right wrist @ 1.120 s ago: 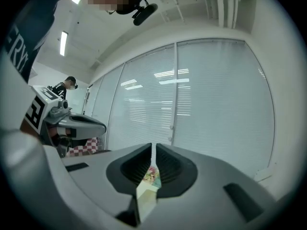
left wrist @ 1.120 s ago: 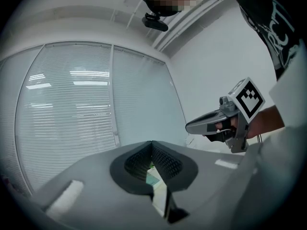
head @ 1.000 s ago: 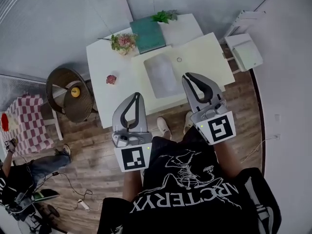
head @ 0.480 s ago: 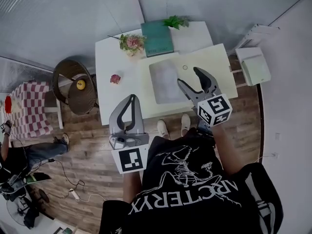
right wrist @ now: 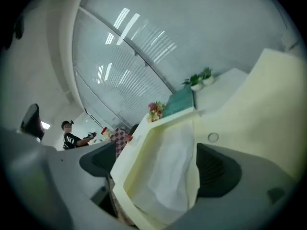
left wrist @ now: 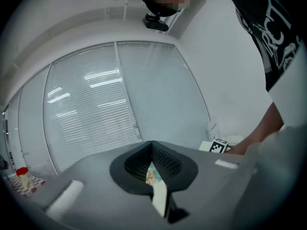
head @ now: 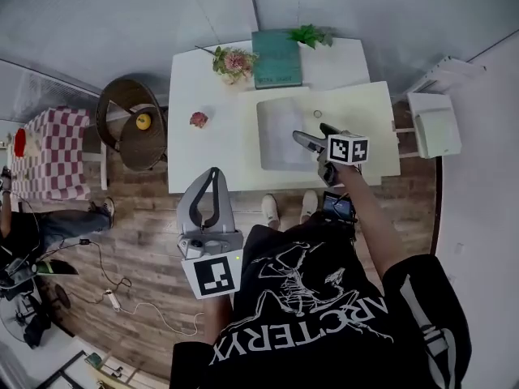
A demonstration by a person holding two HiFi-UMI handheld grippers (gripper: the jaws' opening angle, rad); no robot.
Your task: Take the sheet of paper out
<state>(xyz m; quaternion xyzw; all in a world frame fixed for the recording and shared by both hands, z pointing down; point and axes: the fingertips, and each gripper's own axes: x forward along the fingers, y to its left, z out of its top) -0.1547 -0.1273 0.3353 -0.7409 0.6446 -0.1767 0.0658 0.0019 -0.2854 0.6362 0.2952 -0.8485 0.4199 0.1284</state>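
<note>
Since a second ago the right gripper (head: 312, 138) (right wrist: 160, 164) has dropped from in front of the person's chest to the far work area and rolled over, so that a face of its marker cube looks up at the head view. The left gripper (head: 214, 173) (left wrist: 152, 146) has kept roughly its place, short of the near edge. Beyond both sets of jaws stretches the white rectangular surface (head: 190, 148), and on it, directly under the right jaws, lies the broad pale cream tray (head: 369, 108) (right wrist: 268, 104) with a sunken well. The white sheet of paper (head: 280, 132) (right wrist: 168, 157) lies slightly rumpled in that well, its near part falling between the right jaws. Those jaws are opening and stand wide, one pad on each side of the tray's near corner and the sheet, neither pad pressing on anything. The left jaws are pressed together at the tips with nothing caught between them, well apart from the tray. Past the right jaws, beyond the tray's far end, a flat teal book (head: 276, 59) (right wrist: 180, 102) lies on the surface. A bunch of pink flowers (head: 233, 59) (right wrist: 155, 110) sits just left of it and a small green plant (head: 312, 35) (right wrist: 199, 79) at its far right corner. A small ring (head: 317, 113) (right wrist: 213, 137) rests on the tray's flat top just beside the well, close ahead of the right-hand jaw.
</note>
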